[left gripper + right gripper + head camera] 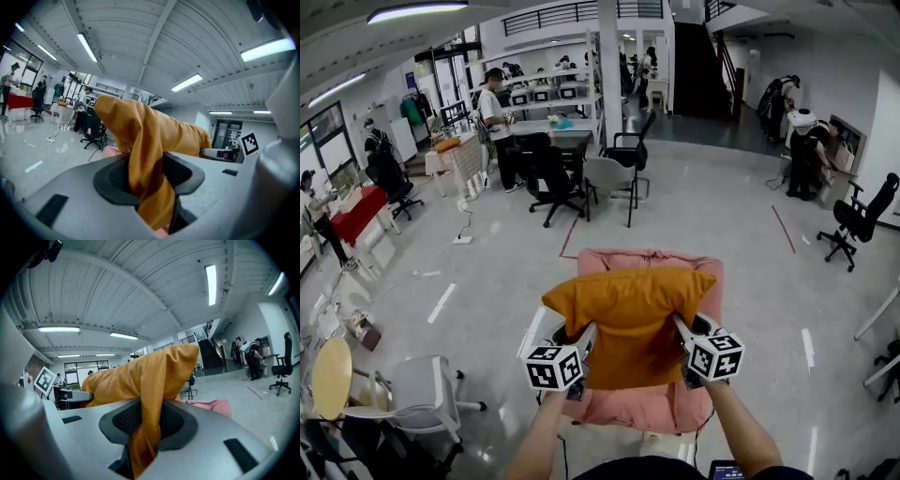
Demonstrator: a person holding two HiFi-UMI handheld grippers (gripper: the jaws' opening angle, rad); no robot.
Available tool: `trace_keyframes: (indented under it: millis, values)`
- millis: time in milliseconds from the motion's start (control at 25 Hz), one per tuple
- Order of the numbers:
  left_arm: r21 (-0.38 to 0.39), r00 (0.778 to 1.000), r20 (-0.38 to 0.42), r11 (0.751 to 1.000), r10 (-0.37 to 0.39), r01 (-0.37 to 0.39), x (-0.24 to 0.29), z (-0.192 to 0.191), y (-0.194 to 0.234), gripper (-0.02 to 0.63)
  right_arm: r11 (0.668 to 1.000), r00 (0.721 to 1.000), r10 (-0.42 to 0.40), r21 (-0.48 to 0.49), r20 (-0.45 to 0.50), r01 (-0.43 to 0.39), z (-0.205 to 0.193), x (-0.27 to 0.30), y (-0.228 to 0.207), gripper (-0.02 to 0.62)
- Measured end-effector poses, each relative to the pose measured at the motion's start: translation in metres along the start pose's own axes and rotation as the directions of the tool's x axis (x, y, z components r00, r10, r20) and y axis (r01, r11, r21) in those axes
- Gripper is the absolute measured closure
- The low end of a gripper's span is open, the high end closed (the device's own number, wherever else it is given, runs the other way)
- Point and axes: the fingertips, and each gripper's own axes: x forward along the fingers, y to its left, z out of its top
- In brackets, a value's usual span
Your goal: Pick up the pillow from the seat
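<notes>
**Operator:** Where is the pillow?

**Spotter:** You have the mustard-yellow pillow [630, 314] spread between your two grippers, straight ahead of you and over the pink seat [649, 411]. The seat's back edge shows beyond the pillow's top, and its front cushion shows below the pillow's bottom.

**Operator:** What is my left gripper doing?

**Spotter:** Your left gripper [149, 176] is clamped on the pillow's left side, below the upper corner. Its dark pads [117, 176] squeeze a fold of the yellow fabric, which spills out underneath them.

**Operator:** And the right?

**Spotter:** Your right gripper [147, 420] bites the opposite side the same way (the cloth bunches into a thick twist where the jaws press it). In that view the pillow rises above the jaws, with the seat lower and beyond it.

**Operator:** Is it clear of the cushion?

**Spotter:** From your head view I cannot tell whether the bottom hem touches it.

**Operator:** What is nearby?

**Spotter:** A grey chair [609, 178] and a black office chair [551, 178] stand well beyond the seat. A white chair [422, 389] sits at your lower left.
</notes>
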Motion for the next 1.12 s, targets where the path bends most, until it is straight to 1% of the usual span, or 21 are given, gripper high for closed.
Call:
trace_keyframes:
  millis: [280, 640, 880, 1120]
  values:
    - [-0.003, 1.0, 0.007, 1.0, -0.019, 0.019, -0.032, -0.004, 0.006, 0.423, 1.0, 1.0, -0.018, -0.009, 0.014, 0.019, -0.005, -0.015, 0.031, 0.492]
    - [-0.001, 0.999, 0.011, 0.999, -0.032, 0.032, -0.061, -0.016, 0.009, 0.423, 1.0, 0.999, -0.028, -0.01, 0.019, 0.028, -0.021, -0.034, 0.056, 0.489]
    - [-0.015, 0.999, 0.011, 0.999, -0.036, 0.036, -0.065, -0.021, 0.011, 0.423, 0.999, 0.999, -0.036, -0.025, 0.013, 0.037, -0.024, -0.038, 0.061, 0.488]
    - [-0.012, 0.999, 0.025, 0.999, -0.047, 0.048, -0.065, -0.014, 0.009, 0.423, 0.999, 0.999, -0.038, -0.032, 0.029, 0.039, -0.016, -0.039, 0.061, 0.488]
